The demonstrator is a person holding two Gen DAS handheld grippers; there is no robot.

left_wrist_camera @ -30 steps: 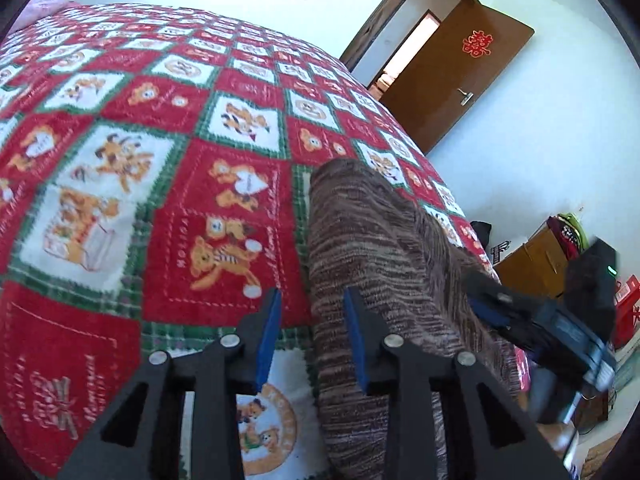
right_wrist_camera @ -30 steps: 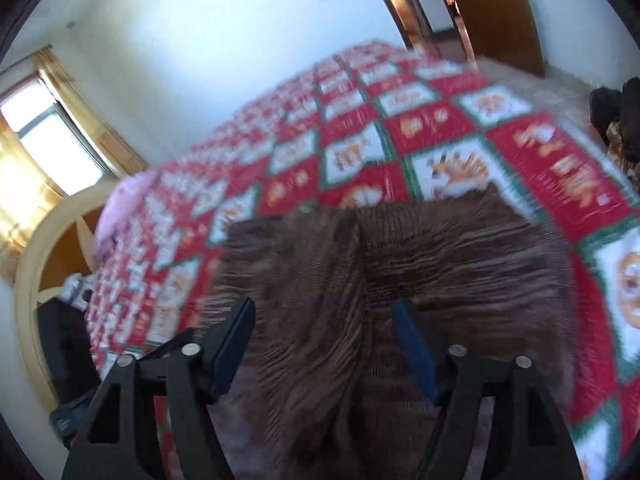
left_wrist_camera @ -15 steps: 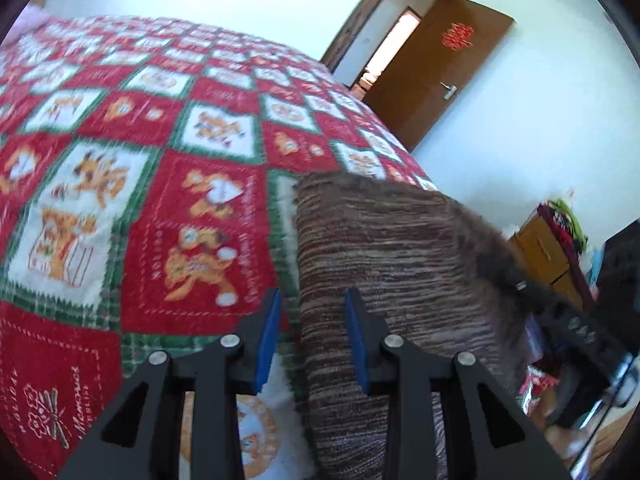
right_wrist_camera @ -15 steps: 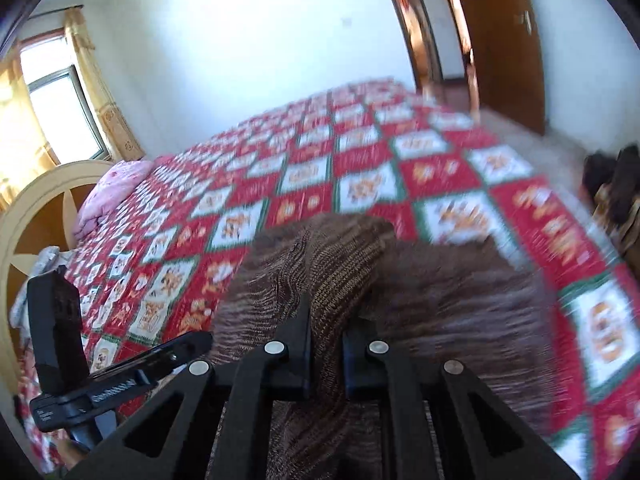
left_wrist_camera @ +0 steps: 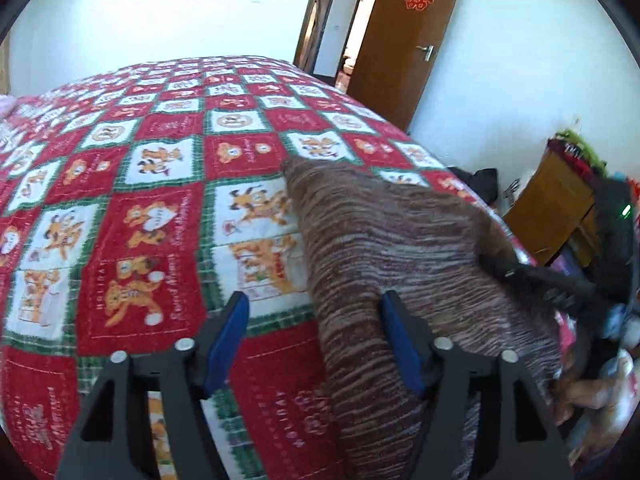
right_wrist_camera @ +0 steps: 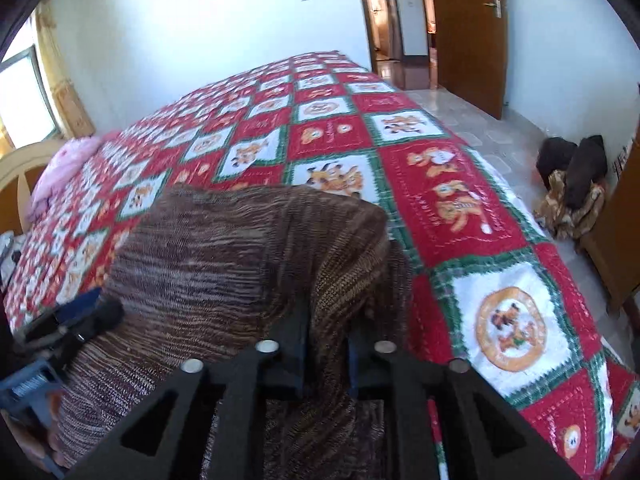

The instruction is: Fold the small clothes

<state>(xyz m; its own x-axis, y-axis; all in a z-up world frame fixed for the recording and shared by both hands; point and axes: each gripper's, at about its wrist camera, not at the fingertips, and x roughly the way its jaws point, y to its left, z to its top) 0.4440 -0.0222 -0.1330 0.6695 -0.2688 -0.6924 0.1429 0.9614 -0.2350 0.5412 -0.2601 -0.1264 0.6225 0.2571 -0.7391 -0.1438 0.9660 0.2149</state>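
Sweater (right_wrist_camera: pixel 224 256), brown and striped, lies on the bed (left_wrist_camera: pixel 132 216). Right gripper (right_wrist_camera: pixel 326 344) fingers pinch its raised fold; left gripper (left_wrist_camera: pixel 314 340) fingers gape wide at its edge. Next, likely carrying that fold across.

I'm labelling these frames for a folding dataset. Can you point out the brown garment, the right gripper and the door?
brown garment (right_wrist_camera: pixel 224 264): right wrist view, on its striped upper surface.
right gripper (right_wrist_camera: pixel 326 344): right wrist view, between the fingertips pinching the cloth.
door (left_wrist_camera: pixel 396 40): left wrist view, mid-panel.
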